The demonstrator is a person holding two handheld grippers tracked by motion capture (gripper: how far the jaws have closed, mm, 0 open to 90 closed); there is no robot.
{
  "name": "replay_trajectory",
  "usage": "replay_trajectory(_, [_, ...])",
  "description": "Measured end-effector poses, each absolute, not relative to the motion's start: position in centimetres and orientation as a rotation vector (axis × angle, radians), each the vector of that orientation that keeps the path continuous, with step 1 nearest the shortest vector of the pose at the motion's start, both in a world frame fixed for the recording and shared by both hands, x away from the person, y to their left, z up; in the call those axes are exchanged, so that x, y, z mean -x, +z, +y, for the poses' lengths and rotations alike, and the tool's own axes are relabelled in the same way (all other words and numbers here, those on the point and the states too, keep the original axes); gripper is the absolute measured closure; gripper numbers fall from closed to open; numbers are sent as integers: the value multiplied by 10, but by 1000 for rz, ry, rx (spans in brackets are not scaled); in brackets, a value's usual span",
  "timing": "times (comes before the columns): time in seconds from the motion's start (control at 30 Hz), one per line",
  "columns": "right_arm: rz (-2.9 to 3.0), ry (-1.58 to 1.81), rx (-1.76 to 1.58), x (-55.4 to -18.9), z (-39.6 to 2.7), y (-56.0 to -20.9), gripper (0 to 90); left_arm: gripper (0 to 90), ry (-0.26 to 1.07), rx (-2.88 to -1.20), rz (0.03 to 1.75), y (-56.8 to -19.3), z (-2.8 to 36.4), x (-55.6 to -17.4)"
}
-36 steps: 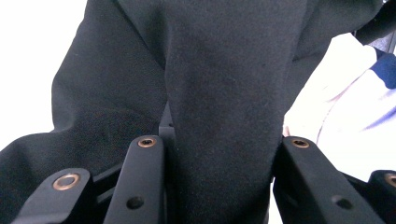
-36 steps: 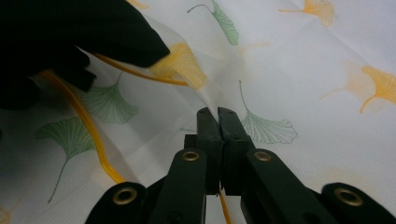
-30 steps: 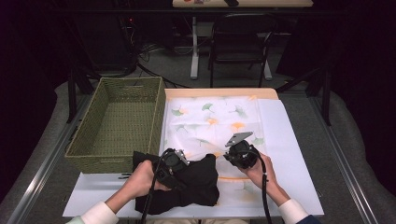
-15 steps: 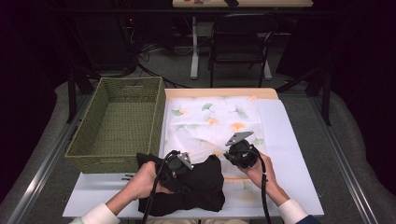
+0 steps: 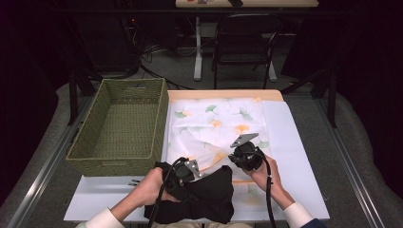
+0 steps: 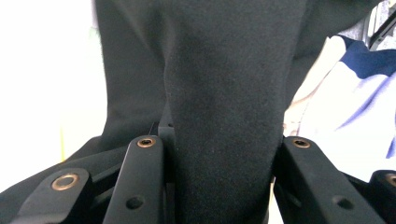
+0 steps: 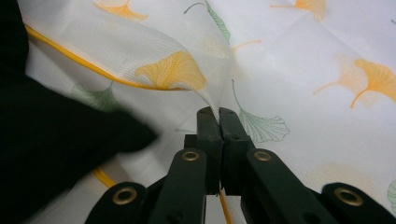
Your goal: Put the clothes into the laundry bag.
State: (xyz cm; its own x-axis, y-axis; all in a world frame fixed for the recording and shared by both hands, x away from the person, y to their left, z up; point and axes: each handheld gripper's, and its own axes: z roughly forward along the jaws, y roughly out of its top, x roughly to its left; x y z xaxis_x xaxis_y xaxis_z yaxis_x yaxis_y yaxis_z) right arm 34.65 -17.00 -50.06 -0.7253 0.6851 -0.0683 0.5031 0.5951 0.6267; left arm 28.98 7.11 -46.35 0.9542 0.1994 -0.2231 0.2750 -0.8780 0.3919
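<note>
Black garment [image 5: 204,197] bunched at near edge of surface [image 5: 294,142], just right of wicker basket [image 5: 119,128]. Left tongs [image 5: 183,173] clamped on thick fold of it. Right tongs [image 7: 218,114] pinched fully shut on printed cloth [image 5: 218,118] beside garment. Step: separating garment from cloth. Next: lift garment clear toward basket; cloth must stay pinned.

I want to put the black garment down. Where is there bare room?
The woven basket is bare inside. The far half of the leaf-print cloth lies open, as does the white strip along its right edge. The near edge is crowded: the black garment, left gripper and right gripper.
</note>
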Motion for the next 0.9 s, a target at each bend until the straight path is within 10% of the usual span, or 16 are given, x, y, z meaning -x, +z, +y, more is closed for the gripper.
replay_trajectory(0.53, [2501,897,-963,-341,-171,-489,891,615,-113,-2683,672,-493,64,-314])
replay_trajectory(0.9, [2503,894,-962,-340,-172,-488,891,338,-111,-2674,609,-481,92,-312])
